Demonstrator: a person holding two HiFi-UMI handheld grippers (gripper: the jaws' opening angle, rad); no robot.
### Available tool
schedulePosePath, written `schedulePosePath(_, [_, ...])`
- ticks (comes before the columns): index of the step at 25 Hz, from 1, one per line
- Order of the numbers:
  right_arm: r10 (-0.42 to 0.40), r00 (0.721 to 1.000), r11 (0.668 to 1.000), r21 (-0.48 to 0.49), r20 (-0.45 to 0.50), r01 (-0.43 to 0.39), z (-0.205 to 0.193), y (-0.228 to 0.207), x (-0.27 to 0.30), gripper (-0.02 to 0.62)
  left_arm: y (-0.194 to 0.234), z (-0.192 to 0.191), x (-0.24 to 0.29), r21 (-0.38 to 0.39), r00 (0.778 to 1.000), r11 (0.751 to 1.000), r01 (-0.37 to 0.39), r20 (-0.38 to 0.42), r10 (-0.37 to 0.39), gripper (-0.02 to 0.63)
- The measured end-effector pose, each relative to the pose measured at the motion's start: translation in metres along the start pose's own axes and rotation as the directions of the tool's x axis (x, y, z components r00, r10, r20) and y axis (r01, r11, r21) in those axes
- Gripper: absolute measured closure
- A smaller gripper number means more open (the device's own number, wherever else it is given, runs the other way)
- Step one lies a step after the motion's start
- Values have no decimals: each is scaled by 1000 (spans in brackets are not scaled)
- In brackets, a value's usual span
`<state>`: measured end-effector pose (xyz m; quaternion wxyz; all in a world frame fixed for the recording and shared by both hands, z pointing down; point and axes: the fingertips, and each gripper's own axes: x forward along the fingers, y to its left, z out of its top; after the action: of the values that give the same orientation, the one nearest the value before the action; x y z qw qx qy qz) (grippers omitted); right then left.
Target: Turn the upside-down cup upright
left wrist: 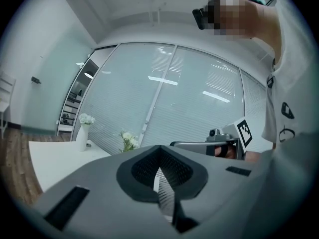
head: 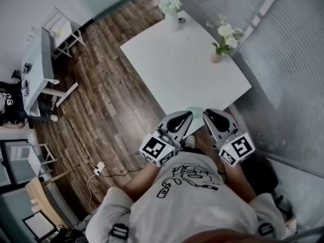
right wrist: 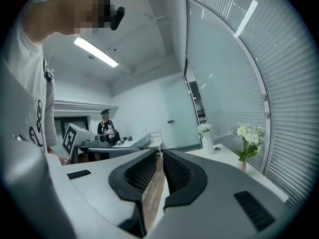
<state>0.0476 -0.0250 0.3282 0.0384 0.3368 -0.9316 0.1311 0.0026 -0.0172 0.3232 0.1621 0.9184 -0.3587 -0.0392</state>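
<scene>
The person holds both grippers close to the chest, side by side, noses pointing out over the near corner of the white surface [head: 187, 70]. The left gripper [head: 183, 117] is clenched: in its own view the 2 ribbed pads meet with nothing between them [left wrist: 160, 172]. The right gripper [head: 211, 116] is closed as well, with only a thin slit between its pads and nothing in it [right wrist: 159, 167]. Neither touches anything. This reads as a neutral pose with the tools clear of the work, not a reach in progress, and the pictures do not settle whether the task is about to begin or is finished.

The cup [head: 195, 110] sits at the 6 o'clock corner of the surface, just beyond the 2 grippers and between them in the head view. Placed there, it is likely within an easy reach of either hand. Only a small part shows: a pale green, rounded shape against the white top. The grippers hide much of it, so it cannot be told whether it stands upright or mouth-down, or whether it has a handle. Neither gripper view shows it.

The other things stand well apart from the cup and should not be in the way. A tall white vase [head: 172, 15] of flowers is at the 12 o'clock corner, and a small vase [head: 216, 57] of flowers is toward 2 o'clock.
</scene>
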Motion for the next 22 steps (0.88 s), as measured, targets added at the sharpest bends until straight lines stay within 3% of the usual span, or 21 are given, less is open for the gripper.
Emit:
schedulePosePath(9, [5,1000,1000,-30,26,-5,31,19,-7,540,-11,26,-7,46,999,999,-29,20,28,604])
schedulePosePath(22, [-7,1000,999,-47,17,7,35,20,-8,540,-13,27,-7,60,1000,998,-28,15,27,604])
